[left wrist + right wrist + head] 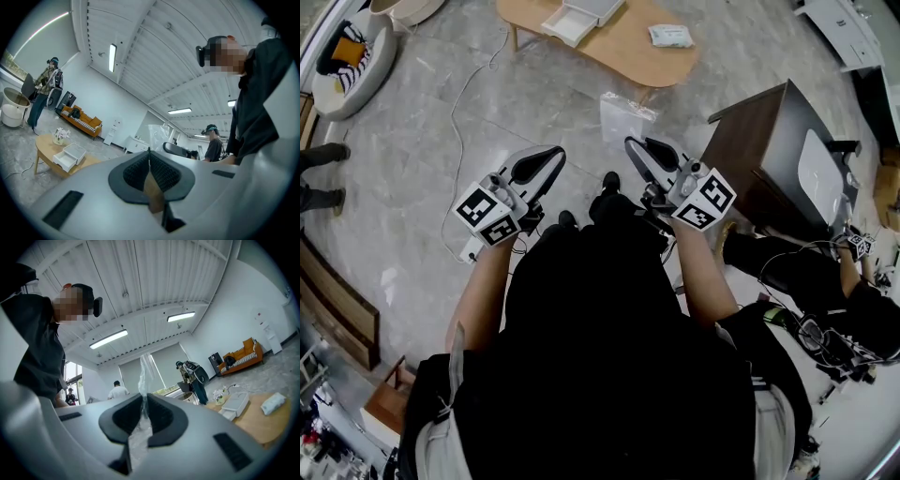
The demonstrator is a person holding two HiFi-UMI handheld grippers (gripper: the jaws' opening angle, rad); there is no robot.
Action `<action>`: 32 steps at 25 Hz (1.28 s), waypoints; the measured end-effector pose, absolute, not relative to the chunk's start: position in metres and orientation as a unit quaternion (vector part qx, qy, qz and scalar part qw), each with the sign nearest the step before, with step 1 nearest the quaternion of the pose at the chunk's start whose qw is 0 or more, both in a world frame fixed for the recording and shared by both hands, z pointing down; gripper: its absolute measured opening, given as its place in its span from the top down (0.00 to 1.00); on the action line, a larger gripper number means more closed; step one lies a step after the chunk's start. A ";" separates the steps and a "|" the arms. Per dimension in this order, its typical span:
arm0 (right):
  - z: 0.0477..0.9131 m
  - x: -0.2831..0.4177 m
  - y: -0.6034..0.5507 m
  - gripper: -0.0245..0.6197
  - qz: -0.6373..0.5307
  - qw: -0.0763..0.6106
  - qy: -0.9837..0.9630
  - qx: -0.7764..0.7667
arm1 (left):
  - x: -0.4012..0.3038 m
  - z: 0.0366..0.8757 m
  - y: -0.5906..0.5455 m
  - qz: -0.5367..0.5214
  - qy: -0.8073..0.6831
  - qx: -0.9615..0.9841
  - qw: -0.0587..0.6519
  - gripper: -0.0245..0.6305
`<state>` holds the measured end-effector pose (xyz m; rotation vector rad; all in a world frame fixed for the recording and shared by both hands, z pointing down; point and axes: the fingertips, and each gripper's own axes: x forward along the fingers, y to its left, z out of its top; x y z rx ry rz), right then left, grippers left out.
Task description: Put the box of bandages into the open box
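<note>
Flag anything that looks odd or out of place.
Odd: the right gripper is shut on a flimsy clear plastic bag, not a bandage box; the open white box sits away on the wooden table.

Handheld grippers: two, left gripper [557, 153] and right gripper [631, 143]. Wooden table [623, 58]: one, its tabletop bearing one open white box [581, 17] at the far edge and one white packet [670, 36] near the right end. Clear plastic bag [626, 114]: one. Dark cabinet [755, 141]: one. Round white chair [375, 56]: one. Orange sofa [82, 119]: one.
</note>
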<state>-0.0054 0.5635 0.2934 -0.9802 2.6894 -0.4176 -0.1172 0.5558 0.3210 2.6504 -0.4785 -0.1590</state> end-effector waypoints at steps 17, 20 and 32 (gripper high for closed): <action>0.261 0.110 0.438 0.91 -0.126 0.146 0.946 -0.260 | -0.018 0.277 0.434 -0.055 -0.251 0.950 0.177 0.93; 0.274 0.123 0.421 0.91 -0.139 0.142 0.948 -0.248 | -0.010 0.285 0.421 -0.054 -0.275 0.943 0.182 0.93; 0.299 0.111 0.363 0.91 -0.174 0.128 0.950 -0.225 | -0.027 0.308 0.371 -0.066 -0.312 0.924 0.211 0.93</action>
